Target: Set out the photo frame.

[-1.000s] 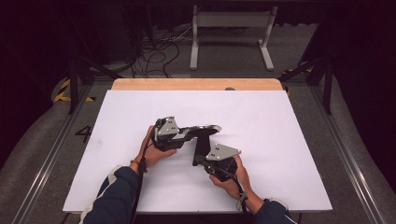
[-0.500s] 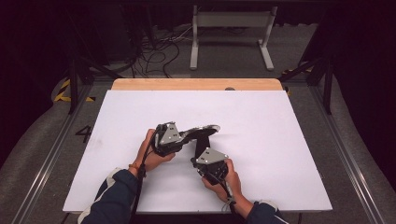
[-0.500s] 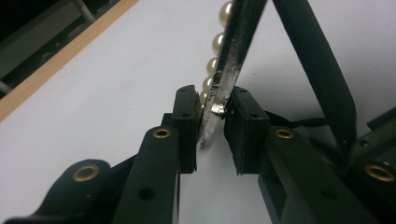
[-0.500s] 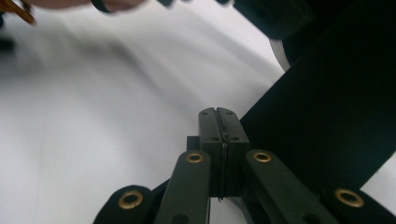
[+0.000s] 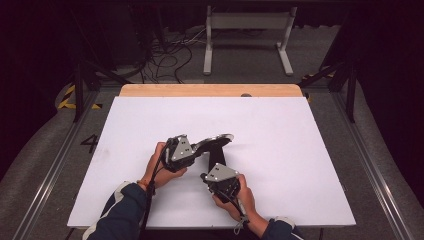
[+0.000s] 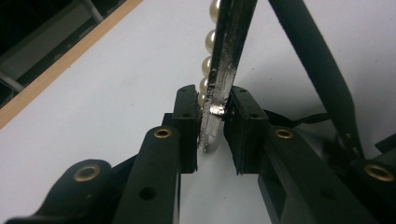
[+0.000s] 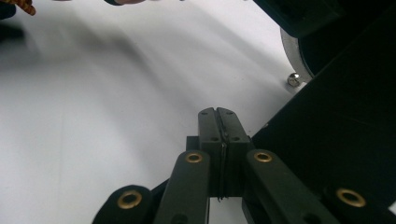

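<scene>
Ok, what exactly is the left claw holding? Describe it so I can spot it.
Look near the middle of the white table. Clamped between the pads of the left claw stands a thin flat piece with a scuffed silver edge. A row of pearls along one side sets it apart from the plain black strap beside it.

**Black grippers, brass rivets, dark sleeves**

At the lower middle of the high view, the left gripper (image 5: 202, 150) and right gripper (image 5: 218, 162) are black blocks, each topped by a grey three-cornered plate dotted with small screws. A black cable trails from each toward the bottom edge. The sleeves (image 5: 122, 212) are dark blue with a pale band and light cuffs. In the gripper views, matte black jaw arms rise from the bottom edge, pinned with brass-coloured rivets (image 6: 163, 133); the square black pads (image 7: 208, 140) carry small recessed screws.
</scene>
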Demonstrator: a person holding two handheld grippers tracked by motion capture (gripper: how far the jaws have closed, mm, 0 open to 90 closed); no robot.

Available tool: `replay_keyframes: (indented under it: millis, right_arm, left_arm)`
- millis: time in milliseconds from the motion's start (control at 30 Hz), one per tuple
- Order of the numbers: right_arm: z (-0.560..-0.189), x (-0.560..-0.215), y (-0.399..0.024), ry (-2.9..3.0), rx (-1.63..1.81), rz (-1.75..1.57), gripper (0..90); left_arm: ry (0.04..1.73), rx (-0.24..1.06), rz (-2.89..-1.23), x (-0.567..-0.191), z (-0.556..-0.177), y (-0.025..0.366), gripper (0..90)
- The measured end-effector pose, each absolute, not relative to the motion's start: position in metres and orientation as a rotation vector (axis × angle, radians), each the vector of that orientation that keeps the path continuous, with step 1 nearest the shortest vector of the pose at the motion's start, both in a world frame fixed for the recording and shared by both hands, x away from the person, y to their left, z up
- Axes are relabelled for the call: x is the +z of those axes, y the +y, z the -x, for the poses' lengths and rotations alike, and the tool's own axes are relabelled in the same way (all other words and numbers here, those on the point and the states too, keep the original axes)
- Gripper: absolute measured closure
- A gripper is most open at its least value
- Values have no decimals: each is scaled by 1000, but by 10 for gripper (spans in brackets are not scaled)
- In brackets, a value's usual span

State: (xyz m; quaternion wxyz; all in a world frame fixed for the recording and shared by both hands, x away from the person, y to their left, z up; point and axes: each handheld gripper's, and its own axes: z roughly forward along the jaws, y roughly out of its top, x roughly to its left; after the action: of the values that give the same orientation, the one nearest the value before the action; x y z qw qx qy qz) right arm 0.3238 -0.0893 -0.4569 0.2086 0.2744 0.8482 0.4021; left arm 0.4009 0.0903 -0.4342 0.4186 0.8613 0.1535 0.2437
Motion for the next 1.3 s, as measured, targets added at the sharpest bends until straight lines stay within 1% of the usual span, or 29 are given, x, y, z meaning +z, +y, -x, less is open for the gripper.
replay_keyframes:
  millis: [33, 167, 233, 267, 333, 467, 667, 1000, 1300]
  right_arm:
    - [-324, -458, -88, 2359, 1110, -769, 900]
    - [-320, -465, -80, 2345, 1042, -767, 900]
    - [-318, -464, -79, 2333, 1027, -750, 900]
    - [-319, -465, -80, 2326, 1015, -755, 900]
    - [-319, -465, -81, 2327, 1011, -762, 900]
    - [-319, -465, -82, 2319, 982, -773, 900]
    - [-323, -465, -91, 2336, 998, -812, 900]
    - [-326, -465, -98, 2351, 979, -817, 900]
    - [-332, -464, -109, 2363, 1001, -865, 900]
  left_arm:
    - [396, 613, -2172, -437, -403, 89, 699]
    - [449, 571, -2189, -450, -414, 84, 650]
    - [447, 566, -2196, -452, -415, 84, 657]
    - [438, 551, -2200, -453, -415, 84, 677]
    - [421, 550, -2204, -453, -414, 83, 745]
    - [409, 539, -2209, -452, -414, 84, 781]
    - [403, 530, -2211, -451, -413, 85, 791]
    - [384, 578, -2246, -450, -409, 82, 792]
    - [366, 559, -2246, -448, -408, 82, 778]
